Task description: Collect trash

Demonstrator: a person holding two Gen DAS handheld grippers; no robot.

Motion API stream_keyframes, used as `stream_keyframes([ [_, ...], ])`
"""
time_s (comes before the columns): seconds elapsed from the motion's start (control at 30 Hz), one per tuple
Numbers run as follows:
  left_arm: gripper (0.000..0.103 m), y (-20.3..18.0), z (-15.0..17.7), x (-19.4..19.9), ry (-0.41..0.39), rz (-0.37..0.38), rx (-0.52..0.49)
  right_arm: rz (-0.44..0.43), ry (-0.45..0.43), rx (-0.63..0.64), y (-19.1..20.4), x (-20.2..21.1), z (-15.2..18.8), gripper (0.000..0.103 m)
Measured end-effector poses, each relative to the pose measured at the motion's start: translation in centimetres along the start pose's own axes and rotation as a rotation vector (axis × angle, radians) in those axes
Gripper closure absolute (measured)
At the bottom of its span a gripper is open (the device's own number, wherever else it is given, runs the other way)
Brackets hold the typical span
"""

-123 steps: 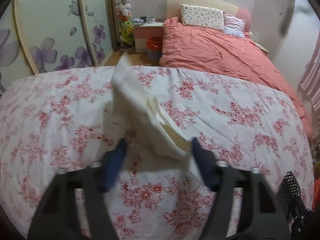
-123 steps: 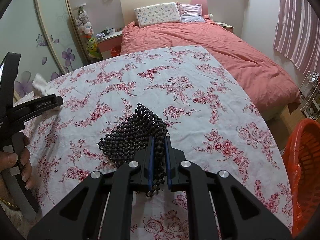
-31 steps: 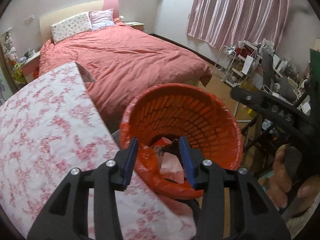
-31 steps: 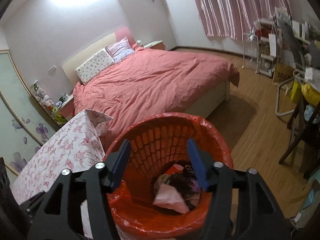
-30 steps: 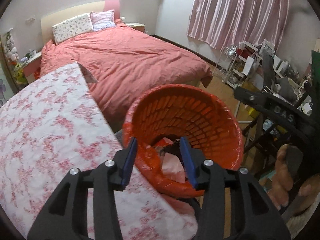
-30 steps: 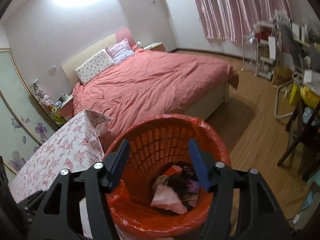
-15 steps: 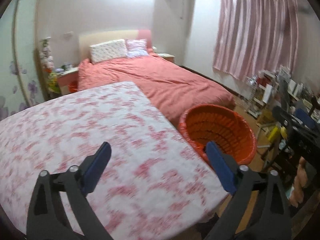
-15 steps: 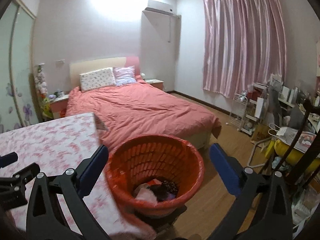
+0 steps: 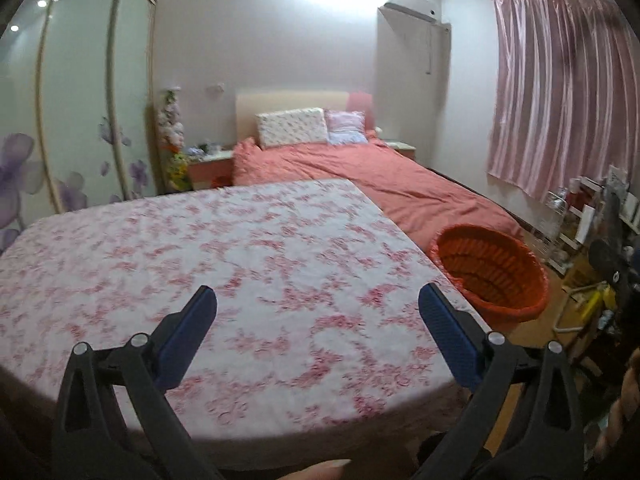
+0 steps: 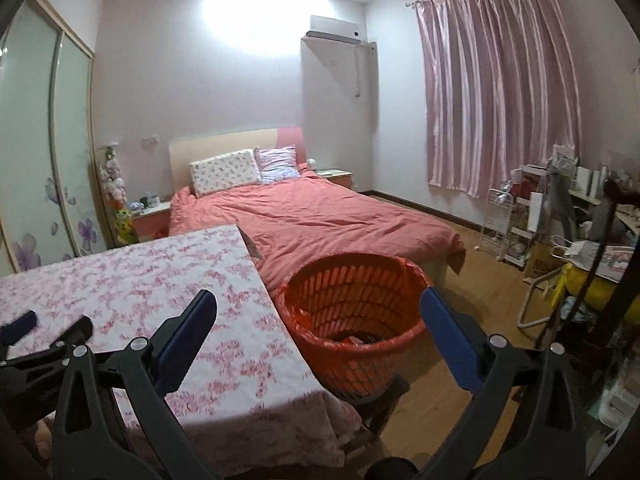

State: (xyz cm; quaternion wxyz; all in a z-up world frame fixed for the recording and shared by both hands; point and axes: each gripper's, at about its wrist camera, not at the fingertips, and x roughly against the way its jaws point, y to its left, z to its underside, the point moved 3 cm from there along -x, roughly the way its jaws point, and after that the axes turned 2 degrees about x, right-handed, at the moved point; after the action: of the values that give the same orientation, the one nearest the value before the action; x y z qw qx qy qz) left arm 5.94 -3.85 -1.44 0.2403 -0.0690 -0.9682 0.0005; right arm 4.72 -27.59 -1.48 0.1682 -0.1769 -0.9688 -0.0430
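Note:
An orange plastic basket (image 10: 354, 304) with a red liner stands on the floor by the table's right corner; it also shows in the left wrist view (image 9: 492, 272). Crumpled trash (image 10: 360, 338) lies in its bottom. My left gripper (image 9: 318, 312) is open and empty, held above the table with the floral cloth (image 9: 200, 248). My right gripper (image 10: 318, 314) is open and empty, held above and in front of the basket. The left gripper's tip (image 10: 20, 326) shows at the left edge of the right wrist view.
A bed with a red cover (image 10: 312, 216) lies behind the table and basket. A wardrobe with flowered glass doors (image 9: 60, 120) stands at the left. White racks and clutter (image 10: 540, 216) line the right side under a pink curtain (image 10: 500, 88). Wooden floor (image 10: 460, 360) lies right of the basket.
Both grippers have pulled back and up from over the basket and opened wider. The left gripper now faces the table. The cloth and black mesh held earlier are gone from the jaws.

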Motion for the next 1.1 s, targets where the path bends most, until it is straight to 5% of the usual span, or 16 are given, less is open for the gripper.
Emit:
stream_keyframes([
  [0.5, 0.004, 1.6, 1.7, 2.1, 0.020, -0.075, 0.064, 0.149, 0.095, 0.009, 1.3, 1.2, 2.8, 0.002],
  [0.87, 0.004, 2.4, 2.3, 2.1, 0.053, -0.108, 0.096, 0.164, 0.208, -0.009, 1.2, 1.0, 4.3, 0.003],
  [1.1, 0.004, 2.6, 2.4, 2.3, 0.058, -0.109, 0.109, 0.169, 0.190, -0.008, 1.3, 1.6, 4.1, 0.003],
])
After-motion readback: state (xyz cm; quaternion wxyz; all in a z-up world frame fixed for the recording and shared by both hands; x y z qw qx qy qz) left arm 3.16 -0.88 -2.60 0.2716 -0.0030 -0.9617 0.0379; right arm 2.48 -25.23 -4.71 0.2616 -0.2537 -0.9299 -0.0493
